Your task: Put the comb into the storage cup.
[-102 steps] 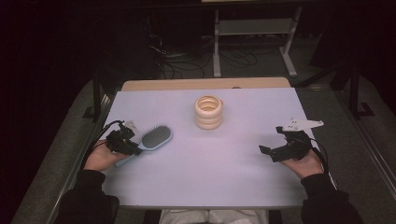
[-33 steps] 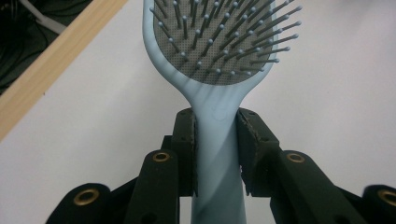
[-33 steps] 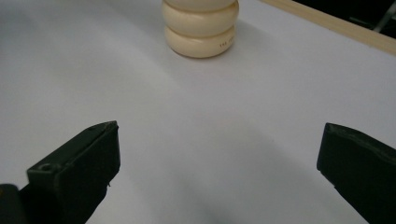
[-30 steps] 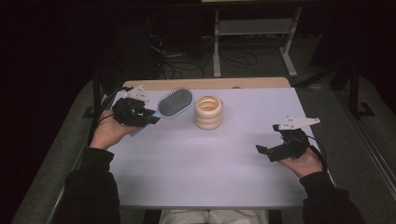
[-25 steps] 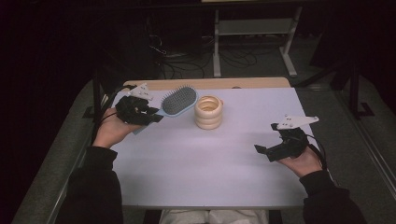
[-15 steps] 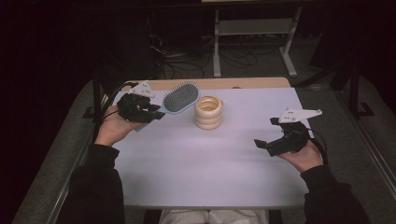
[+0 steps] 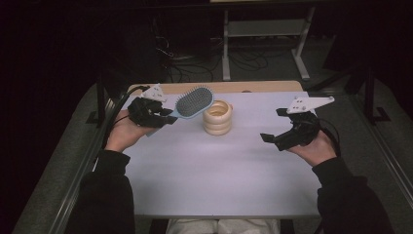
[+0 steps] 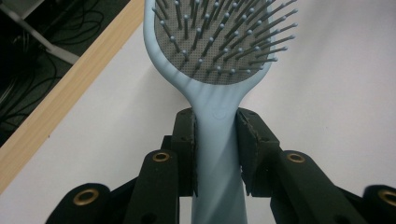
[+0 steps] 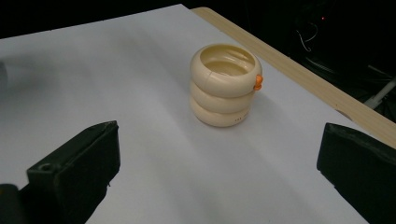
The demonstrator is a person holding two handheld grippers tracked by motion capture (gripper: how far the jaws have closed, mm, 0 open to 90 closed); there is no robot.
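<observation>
Since the earliest frame, the left gripper (image 7: 163, 117) has carried the hairbrush (image 7: 193, 102) from the table's near-left area up to the far-left part, beside the cream ringed container (image 7: 217, 116); the right gripper (image 7: 275, 127) has risen slightly over the table's right side.

The hairbrush is pale blue with a grey bristle pad. Its long axis runs straight out from the left gripper, handle (image 8: 217, 154) toward the hand and head away, pointing toward the far right of the table, bristles upward. Jaws are partly closed, pressing on both sides of the handle just below the head. The head hangs above the table (image 7: 204, 175), just left of the container, not touching it.

The right gripper stands wide open, nothing between its jaws, facing the container (image 9: 225, 84). Small print near the container's base is too fine to read.
</observation>
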